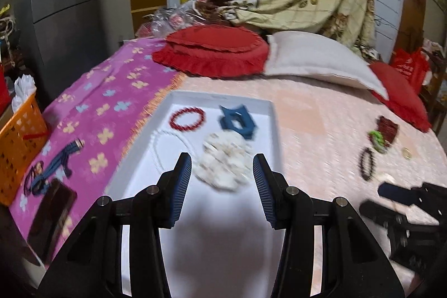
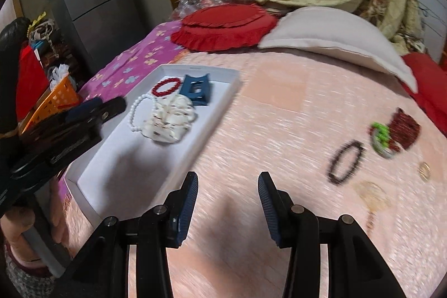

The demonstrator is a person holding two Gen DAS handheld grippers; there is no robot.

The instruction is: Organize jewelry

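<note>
Left wrist: left gripper (image 1: 222, 168) wide open, empty, over white tray (image 1: 134, 158); white scrunchie (image 1: 223, 164) lies between its fingertips, beyond it red bracelet (image 1: 186, 119), blue clip (image 1: 237, 122), pearl necklace (image 1: 164, 147).

Right wrist: right gripper (image 2: 227, 186) wide open, empty, above bed (image 2: 279, 124); black bracelet (image 2: 345, 161) lies right, near green bracelet (image 2: 380, 138).

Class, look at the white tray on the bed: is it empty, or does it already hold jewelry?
Not empty. The white tray holds a red bead bracelet, a pearl strand, a blue clip and a white piece.
</note>
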